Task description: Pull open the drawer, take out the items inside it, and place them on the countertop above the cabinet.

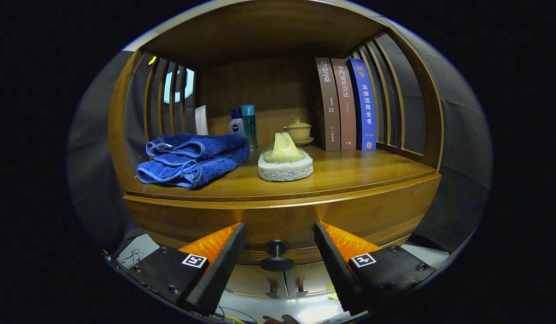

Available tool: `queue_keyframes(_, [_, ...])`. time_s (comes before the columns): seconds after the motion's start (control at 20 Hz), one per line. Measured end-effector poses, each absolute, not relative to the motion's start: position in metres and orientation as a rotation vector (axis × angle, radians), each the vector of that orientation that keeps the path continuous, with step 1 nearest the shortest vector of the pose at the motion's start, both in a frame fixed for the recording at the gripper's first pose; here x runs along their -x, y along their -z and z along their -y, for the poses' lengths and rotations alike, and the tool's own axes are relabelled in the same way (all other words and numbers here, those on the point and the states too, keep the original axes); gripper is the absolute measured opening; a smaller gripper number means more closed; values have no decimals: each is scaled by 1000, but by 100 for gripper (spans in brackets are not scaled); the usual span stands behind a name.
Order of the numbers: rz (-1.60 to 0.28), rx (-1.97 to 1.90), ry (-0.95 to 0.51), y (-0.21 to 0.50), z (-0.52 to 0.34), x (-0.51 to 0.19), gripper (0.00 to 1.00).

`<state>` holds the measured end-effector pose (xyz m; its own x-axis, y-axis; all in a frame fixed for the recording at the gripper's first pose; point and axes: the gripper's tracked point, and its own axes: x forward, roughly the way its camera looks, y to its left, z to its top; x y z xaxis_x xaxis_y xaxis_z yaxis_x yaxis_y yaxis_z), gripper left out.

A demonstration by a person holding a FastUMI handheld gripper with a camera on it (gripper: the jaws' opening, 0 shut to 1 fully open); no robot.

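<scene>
Place: I take this for a mock-up of a home corner, staged inside a cloth-walled booth.
Furniture: I see a wooden cabinet [278, 211] with slatted sides and an open shelf, the kind kept in a living room or study.
Household goods: a folded blue towel [192, 157], toiletry bottles [244, 123], a small lidded teacup [298, 130] and a sponge [285, 168] sit on the countertop [350, 173].
Reading matter: three books [345, 105] stand upright at the right.
Staging: I see dark cloth [458, 148] hanging beyond the slats.
</scene>
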<state>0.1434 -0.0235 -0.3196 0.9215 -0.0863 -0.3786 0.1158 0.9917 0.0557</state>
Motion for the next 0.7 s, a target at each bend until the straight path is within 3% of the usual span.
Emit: queue_keyframes(0.7, [-349, -90, 104, 289, 26, -128, 100])
